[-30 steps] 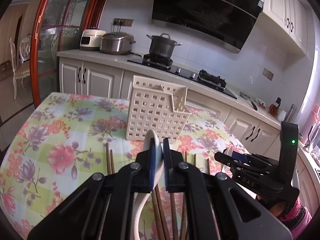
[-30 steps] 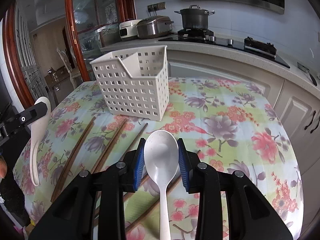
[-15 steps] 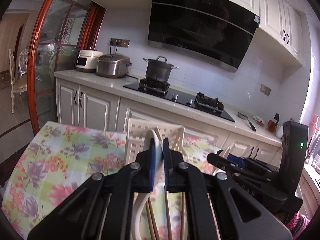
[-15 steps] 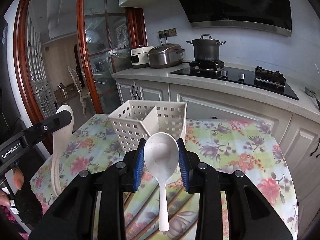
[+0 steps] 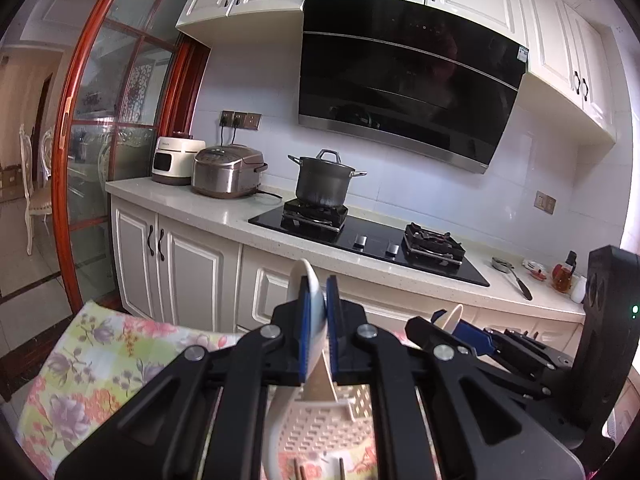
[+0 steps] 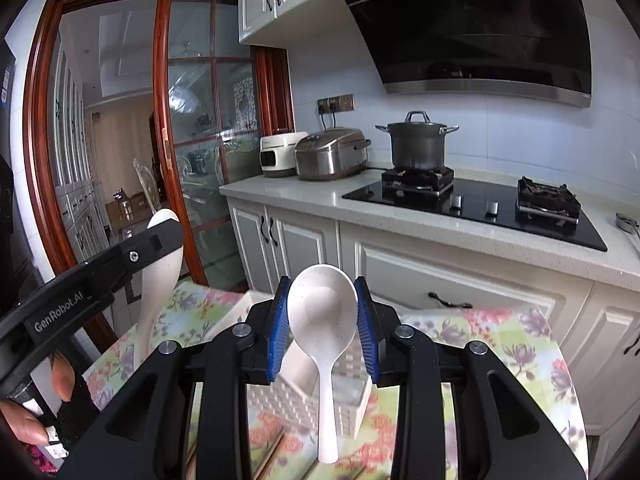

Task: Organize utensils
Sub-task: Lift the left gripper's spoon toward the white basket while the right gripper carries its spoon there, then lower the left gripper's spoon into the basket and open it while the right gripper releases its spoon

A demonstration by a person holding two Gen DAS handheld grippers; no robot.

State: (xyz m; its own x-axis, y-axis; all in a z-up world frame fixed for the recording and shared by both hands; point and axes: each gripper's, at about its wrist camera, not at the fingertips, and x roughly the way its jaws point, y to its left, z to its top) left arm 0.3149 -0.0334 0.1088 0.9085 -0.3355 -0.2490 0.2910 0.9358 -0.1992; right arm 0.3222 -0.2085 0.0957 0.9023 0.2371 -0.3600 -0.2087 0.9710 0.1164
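Below the left hand-held gripper (image 5: 317,322), in the left wrist view, the white perforated caddy (image 5: 320,432) is seen on the bench, its rim lying under and slightly ahead of the fingertips. A white spoon (image 5: 310,304) is clamped edge-on between the nearly closed blue pads, bowl uppermost; its handle runs steeply down through the frame of the tool toward the caddy's open top. The long axis is thus already close to upright, so the coming move is judged to be mostly a lowering. The right hand-held gripper (image 5: 454,322) is seen to the right at much the same height, with only the tip of its own spoon showing. Two brown chopstick ends (image 5: 320,470) are glimpsed at the bottom edge.

Seen from the right wrist, a second white spoon (image 6: 322,320) is gripped across its bowl at a moderate opening, handle hanging down over the caddy (image 6: 308,400), which sits directly beneath and just ahead. The divider inside the caddy is shown here, whereas the left view gives little of it. The left hand-held gripper (image 6: 168,232) appears at the left edge with its spoon (image 6: 154,280) hanging beside the caddy rather than over it, so the right hand is judged the better placed. The floral cloth of the bench (image 6: 520,344) and more chopsticks (image 6: 276,448) are also visible.
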